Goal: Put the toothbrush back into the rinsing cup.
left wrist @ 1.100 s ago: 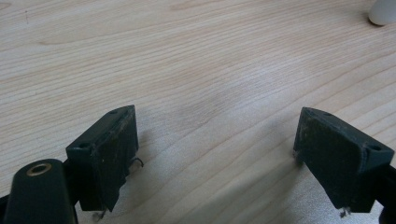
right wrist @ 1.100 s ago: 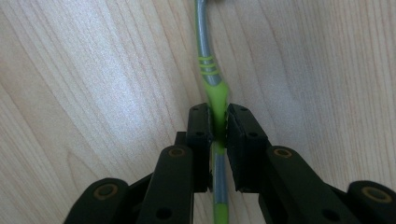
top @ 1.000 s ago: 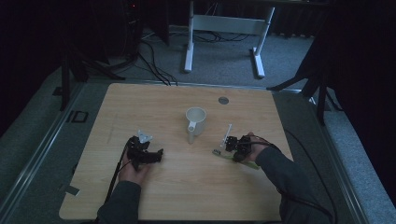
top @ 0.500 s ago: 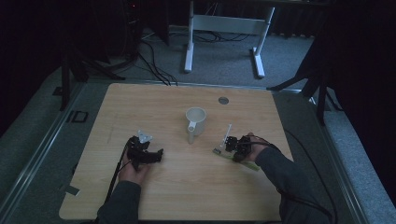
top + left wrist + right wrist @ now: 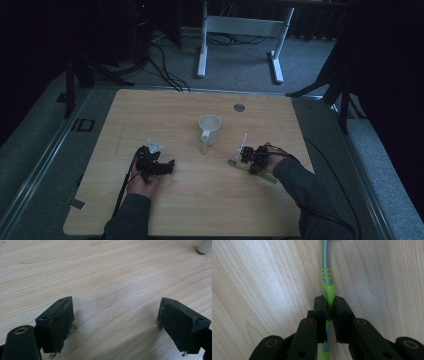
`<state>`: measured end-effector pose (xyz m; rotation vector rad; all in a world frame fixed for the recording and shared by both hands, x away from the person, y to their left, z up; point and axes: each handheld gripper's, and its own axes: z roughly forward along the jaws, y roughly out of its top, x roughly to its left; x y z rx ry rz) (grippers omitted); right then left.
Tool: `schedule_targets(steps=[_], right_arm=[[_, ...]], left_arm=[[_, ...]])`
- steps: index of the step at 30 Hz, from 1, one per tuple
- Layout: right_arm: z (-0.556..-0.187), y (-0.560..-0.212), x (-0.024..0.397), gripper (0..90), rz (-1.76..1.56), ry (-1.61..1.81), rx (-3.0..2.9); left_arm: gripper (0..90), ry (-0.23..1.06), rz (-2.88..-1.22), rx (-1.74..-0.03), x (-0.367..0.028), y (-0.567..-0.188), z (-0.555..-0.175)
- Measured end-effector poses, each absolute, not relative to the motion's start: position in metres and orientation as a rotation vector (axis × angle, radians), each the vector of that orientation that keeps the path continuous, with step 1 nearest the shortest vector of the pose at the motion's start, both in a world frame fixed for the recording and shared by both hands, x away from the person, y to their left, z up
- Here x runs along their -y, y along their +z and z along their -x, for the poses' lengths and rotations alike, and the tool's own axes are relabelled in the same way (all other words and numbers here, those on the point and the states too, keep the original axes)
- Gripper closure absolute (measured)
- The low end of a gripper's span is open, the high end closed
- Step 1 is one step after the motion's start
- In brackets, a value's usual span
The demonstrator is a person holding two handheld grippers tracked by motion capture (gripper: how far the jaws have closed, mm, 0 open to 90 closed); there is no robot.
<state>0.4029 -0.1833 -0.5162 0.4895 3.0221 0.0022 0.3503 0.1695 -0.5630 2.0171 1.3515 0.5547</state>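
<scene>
Right gripper view looks down along the right gripper (image 5: 330, 307), and its two black jaws are pressed together on the green handle of a utensil (image 5: 326, 270), at the place where the green part becomes thicker; the grey metal stem goes on away from the jaws and lies close over the wood, but I cannot tell if it touches. In the high view the same right gripper (image 5: 248, 156) is on the right side of the tabletop (image 5: 165, 107), and the utensil (image 5: 243, 144) points forward from it, with its far end toward the white mug (image 5: 210, 130). What kind of head the utensil has, I cannot say, it is too small and dark. The mug stands upright near the middle of the tabletop, near the utensil but apart from it, with its handle toward the person. The left gripper (image 5: 117, 322) has its jaws wide apart with nothing between them, low over bare wood; in the high view this left gripper (image 5: 156, 162) is at the left, well apart from the mug. I judge that the step in hand is the grasp of the utensil, and the grasp seems firm. The next move probably calls for lifting it without turning in the jaws and carrying the far end over the rim of the mug.
</scene>
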Motion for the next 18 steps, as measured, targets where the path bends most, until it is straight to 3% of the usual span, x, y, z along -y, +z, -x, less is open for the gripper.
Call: schedule_targets(steps=[18], right_arm=[[-0.403,-0.506,0.193,82.2,-0.545,0.126,-3.047]], left_arm=[[14.3,0.554,-2.017,-1.352,-0.169,-0.563,-0.35]])
